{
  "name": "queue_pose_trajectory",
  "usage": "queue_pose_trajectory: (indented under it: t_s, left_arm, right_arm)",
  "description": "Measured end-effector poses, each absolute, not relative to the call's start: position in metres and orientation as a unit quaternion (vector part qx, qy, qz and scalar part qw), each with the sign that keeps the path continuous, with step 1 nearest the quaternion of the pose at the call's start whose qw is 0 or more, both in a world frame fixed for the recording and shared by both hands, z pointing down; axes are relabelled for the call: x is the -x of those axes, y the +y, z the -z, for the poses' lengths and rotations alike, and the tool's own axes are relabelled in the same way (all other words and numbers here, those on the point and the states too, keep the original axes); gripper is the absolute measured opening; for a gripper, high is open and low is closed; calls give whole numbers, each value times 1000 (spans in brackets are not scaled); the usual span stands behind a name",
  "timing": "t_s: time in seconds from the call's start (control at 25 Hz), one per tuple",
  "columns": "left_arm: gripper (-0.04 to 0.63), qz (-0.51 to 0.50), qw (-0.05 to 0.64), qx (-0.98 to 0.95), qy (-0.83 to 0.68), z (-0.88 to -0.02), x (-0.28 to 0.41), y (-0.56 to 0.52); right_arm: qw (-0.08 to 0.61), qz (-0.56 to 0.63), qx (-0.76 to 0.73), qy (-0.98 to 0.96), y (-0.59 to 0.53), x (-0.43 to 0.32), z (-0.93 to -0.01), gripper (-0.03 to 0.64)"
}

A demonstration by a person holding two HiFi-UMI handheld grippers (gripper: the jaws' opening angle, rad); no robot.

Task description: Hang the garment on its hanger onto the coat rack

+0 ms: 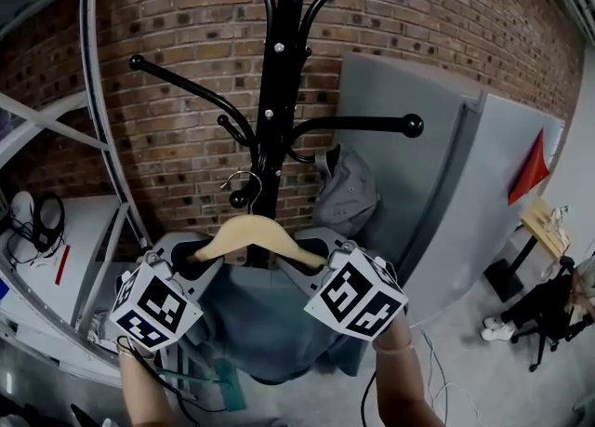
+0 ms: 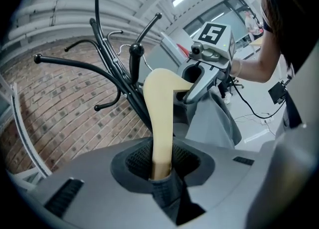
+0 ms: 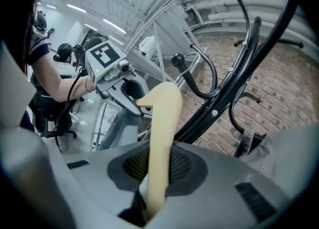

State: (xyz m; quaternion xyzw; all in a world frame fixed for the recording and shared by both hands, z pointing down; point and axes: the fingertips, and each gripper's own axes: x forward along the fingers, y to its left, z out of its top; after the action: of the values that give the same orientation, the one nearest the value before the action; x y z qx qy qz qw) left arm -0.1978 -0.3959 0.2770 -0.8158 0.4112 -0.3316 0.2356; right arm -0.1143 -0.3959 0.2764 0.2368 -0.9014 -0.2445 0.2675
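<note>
A light wooden hanger carries a dark blue-grey garment in front of the black coat rack. Its metal hook sits right by the ball end of a low peg; I cannot tell whether it rests on it. My left gripper is shut on the hanger's left arm, with cloth bunched at the jaws. My right gripper is shut on the hanger's right arm. Each gripper view shows the other gripper across the hanger: the right one, the left one.
A grey cloth item hangs from a rack peg on the right. Behind the rack is a brick wall. Grey panels stand right of it, a metal frame and a white table left. A person sits at far right.
</note>
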Motion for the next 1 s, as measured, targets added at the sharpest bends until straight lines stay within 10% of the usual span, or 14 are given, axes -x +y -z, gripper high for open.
queue_pose_trajectory:
  t_s: [1.0]
  left_arm:
    - [94, 333, 214, 830, 393, -320, 198, -444]
  right_arm:
    - [293, 213, -256, -896, -441, 116, -317, 75]
